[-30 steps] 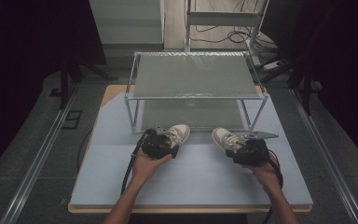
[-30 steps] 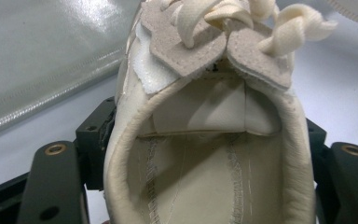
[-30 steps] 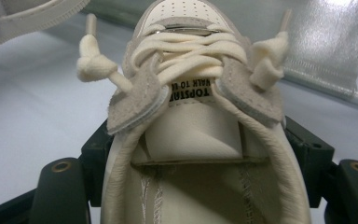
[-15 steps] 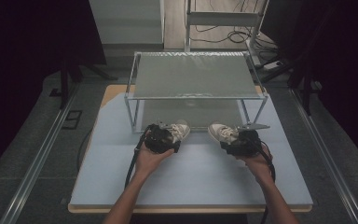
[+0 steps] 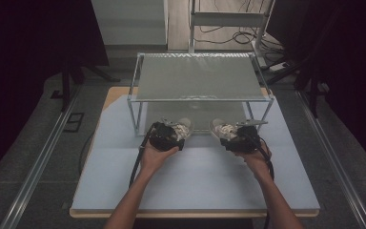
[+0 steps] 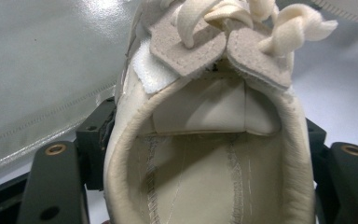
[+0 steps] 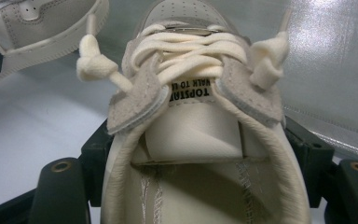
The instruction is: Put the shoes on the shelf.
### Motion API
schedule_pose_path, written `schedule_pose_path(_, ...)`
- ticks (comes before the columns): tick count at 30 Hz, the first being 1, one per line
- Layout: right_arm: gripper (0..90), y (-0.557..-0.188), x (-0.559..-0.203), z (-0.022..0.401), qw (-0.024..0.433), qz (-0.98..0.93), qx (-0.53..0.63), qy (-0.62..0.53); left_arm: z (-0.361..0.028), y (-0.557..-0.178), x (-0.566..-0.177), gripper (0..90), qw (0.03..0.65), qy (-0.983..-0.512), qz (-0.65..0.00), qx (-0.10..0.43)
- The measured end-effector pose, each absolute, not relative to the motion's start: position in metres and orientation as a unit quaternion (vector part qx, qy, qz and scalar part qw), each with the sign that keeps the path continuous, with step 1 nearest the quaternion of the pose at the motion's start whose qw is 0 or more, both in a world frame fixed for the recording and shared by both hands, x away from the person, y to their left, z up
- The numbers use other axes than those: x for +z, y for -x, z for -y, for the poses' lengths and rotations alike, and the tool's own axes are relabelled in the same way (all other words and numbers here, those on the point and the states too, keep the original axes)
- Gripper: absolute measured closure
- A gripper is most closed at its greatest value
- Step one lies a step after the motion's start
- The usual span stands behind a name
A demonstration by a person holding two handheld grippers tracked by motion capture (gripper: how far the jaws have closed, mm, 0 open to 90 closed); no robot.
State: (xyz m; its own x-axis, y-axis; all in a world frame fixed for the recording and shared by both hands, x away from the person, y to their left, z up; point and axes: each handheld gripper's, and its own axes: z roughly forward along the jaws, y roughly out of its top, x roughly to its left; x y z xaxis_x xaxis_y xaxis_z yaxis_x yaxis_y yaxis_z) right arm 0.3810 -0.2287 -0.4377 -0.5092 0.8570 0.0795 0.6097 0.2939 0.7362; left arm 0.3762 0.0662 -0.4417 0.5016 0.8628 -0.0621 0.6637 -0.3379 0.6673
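shoes, 1 per gripper: left gripper [image 5: 174,135] clamps left shoe [image 6: 205,140], right gripper [image 5: 233,138] clamps right shoe [image 7: 200,140]. both have moved inward toward the rack [image 5: 200,76], ready for shelving.

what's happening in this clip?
A person holds a two-jaw gripper in each hand, each clamped on the heel of a cream sneaker. The left gripper holds the left shoe, the right gripper holds the right shoe. Both shoes sit toe-forward on the blue table, at the front edge of a metal-framed shelf, apparently headed under it.
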Motion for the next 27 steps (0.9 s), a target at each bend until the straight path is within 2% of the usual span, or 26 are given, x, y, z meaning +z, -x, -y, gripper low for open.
schedule_pose_path(27, 28.4, -0.419, -0.444, 0.206, 0.179, -0.777, 0.357, -0.486, -0.05, -0.411, -0.442, 29.0, 0.31, -0.803, -0.482, 0.164)
